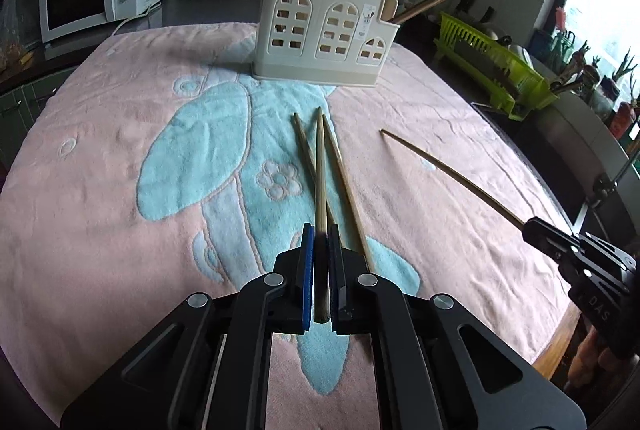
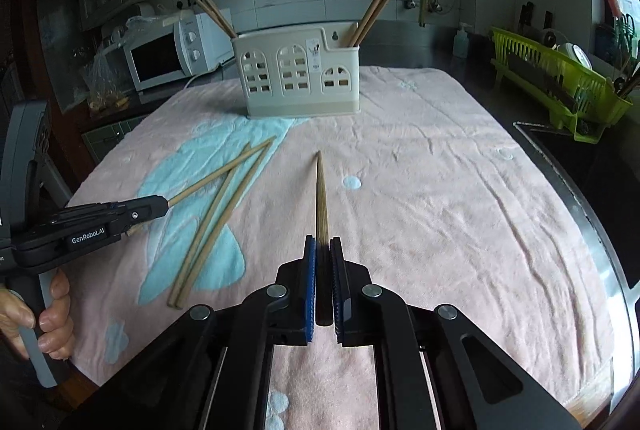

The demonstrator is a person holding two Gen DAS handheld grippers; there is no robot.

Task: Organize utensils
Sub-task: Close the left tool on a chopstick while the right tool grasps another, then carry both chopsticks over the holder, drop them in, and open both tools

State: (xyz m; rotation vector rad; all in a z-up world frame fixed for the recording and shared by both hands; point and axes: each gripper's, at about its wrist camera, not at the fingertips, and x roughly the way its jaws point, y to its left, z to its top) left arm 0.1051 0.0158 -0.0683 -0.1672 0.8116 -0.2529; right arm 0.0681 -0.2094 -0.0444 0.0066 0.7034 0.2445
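Left claw (image 1: 320,234) clenched on one chopstick (image 1: 320,170), right claw (image 2: 323,244) clenched on another chopstick (image 2: 321,194)

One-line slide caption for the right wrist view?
Right gripper and left gripper each clamp one chopstick over the pink towel; two loose chopsticks remain before the holder.

Both grippers (image 1: 320,234) were built in black plastic with silver rivets, blue-ribbed pads (image 2: 310,270), "GenRobot.AI" printed on one side.
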